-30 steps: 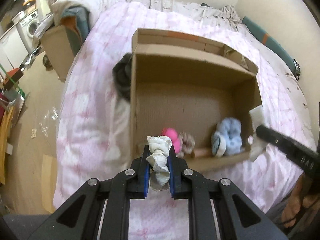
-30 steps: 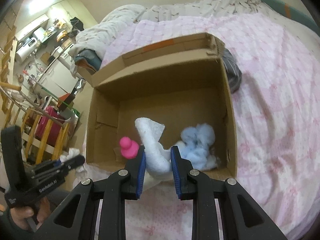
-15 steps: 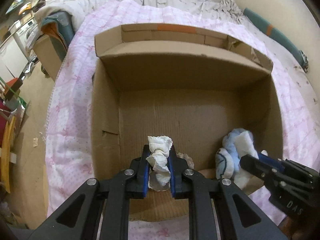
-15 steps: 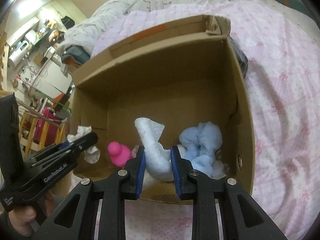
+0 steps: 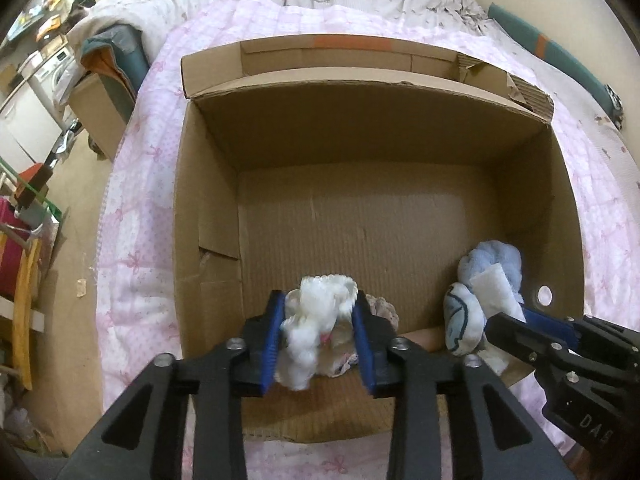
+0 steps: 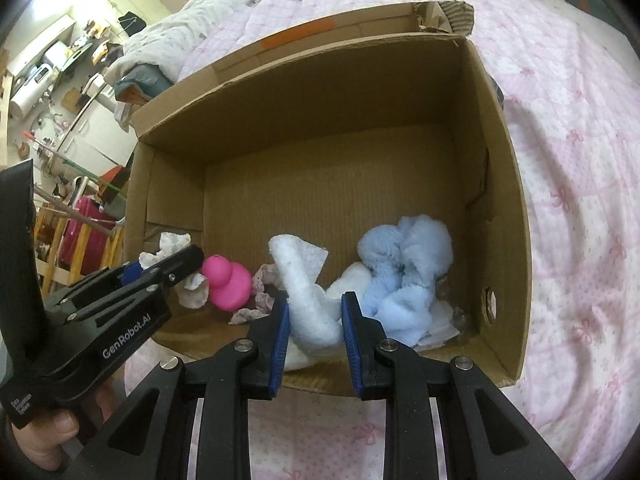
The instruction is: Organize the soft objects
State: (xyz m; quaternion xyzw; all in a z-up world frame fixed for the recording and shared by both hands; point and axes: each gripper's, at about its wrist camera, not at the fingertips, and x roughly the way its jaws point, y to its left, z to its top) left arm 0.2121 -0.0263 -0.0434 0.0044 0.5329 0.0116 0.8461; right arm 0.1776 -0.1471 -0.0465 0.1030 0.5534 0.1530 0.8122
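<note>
A cardboard box [image 5: 400, 160] lay open on a bed [image 6: 572, 140] with a pink quilt, and both tools were held over its near wall. Between the jaws of the left gripper [image 5: 319, 338] a white lace-edged cloth [image 5: 316, 320] was seen, bunched into a soft lump; the jaws were opening, and the pads no longer seemed to press it, so it was judged to be on the point of dropping to the box floor. Its long axis ran roughly along the fingers, frilled end away from the camera and toward the box's far wall.

The right gripper [image 6: 315, 330] was clenched on a white towel [image 6: 304, 280], rolled into a loose tube. The tube curved up from between the pads and leaned toward the left of the box, its free end highest.

Both pieces were judged light, limp and not fragile: they would fold and sag wherever unsupported, and a hold across the thick middle of the roll would be surest, since an edge would slide out.

Already in the box, along the near wall, lay a pale blue fluffy cloth [image 6: 404, 272] at the right, a pink rubber toy [image 6: 228, 280] at the left, and a small scrap of lace [image 6: 260, 288] between them.
</note>
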